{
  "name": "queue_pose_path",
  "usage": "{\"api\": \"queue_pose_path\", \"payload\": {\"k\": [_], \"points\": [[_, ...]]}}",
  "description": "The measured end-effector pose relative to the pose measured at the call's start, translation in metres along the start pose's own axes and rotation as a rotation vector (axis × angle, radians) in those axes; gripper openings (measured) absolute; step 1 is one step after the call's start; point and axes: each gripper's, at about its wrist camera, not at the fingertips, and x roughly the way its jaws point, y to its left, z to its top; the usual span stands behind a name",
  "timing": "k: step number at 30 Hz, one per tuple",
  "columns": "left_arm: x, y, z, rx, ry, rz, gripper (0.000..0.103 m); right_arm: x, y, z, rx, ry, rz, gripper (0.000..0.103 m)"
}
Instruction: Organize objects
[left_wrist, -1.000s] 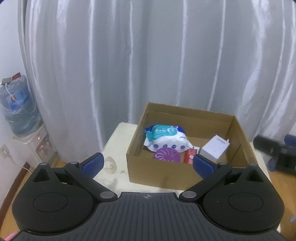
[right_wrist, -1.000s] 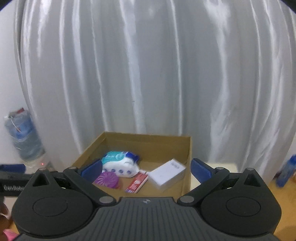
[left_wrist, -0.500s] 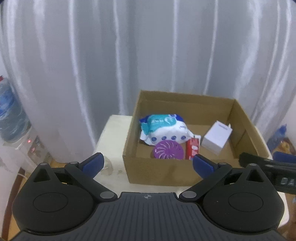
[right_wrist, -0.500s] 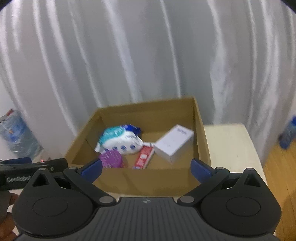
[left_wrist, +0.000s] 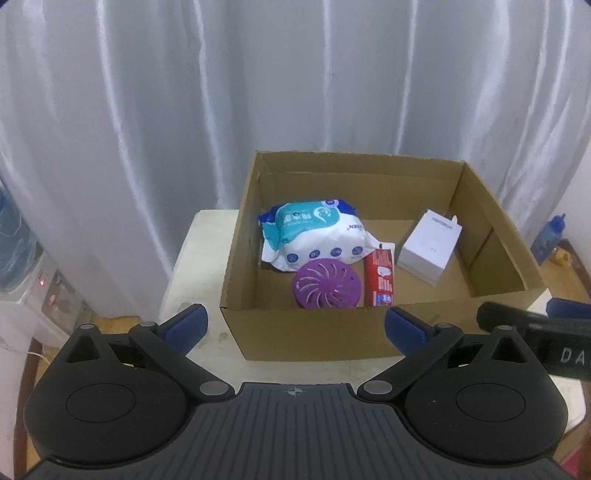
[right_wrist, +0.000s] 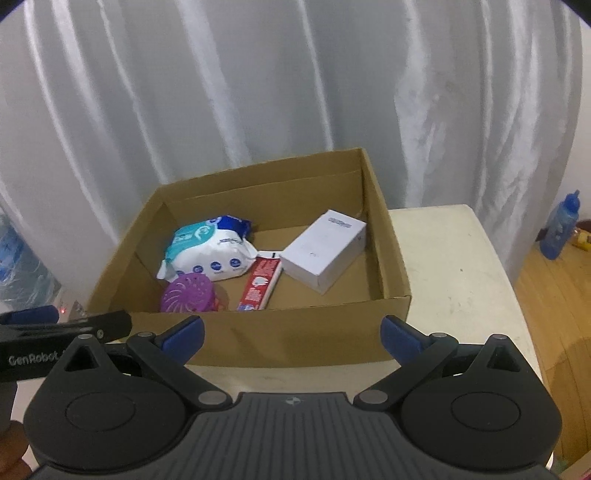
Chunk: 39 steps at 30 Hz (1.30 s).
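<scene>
An open cardboard box (left_wrist: 306, 334) (right_wrist: 295, 339) stands on a cream table (left_wrist: 195, 254) (right_wrist: 443, 266). Inside lie a wet-wipes pack (left_wrist: 314, 236) (right_wrist: 208, 253), a purple round slotted disc (left_wrist: 327, 284) (right_wrist: 190, 293), a red toothpaste box (left_wrist: 378, 282) (right_wrist: 260, 282) and a white box (left_wrist: 428, 247) (right_wrist: 325, 251). My left gripper (left_wrist: 295, 326) is open and empty, in front of the box's near wall. My right gripper (right_wrist: 291, 334) is open and empty, also before the near wall. Each gripper shows at the edge of the other's view.
White curtains (left_wrist: 295, 92) hang behind the table. A water dispenser (left_wrist: 22, 258) stands at the left. A blue bottle (right_wrist: 561, 227) stands on the wooden floor at the right. Bare tabletop lies right of the box in the right wrist view.
Both grippers have moved closer to the box and tilted down, so the box looks larger and its contents show more from above. Both stay open.
</scene>
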Motion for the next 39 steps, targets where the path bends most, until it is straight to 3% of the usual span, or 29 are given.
{"api": "queue_pose_path", "payload": {"k": [8,39], "points": [[0.0031,-0.0037,-0.0003,0.006,0.017,0.014,0.103,0.006,0.0003,-0.0017,-0.009,0.035,0.012,0.103],[-0.0062,-0.0023,-0.0012,0.014,0.029,0.032,0.103,0.0008,0.0054,-0.002,-0.046,0.039,0.003,0.103]]}}
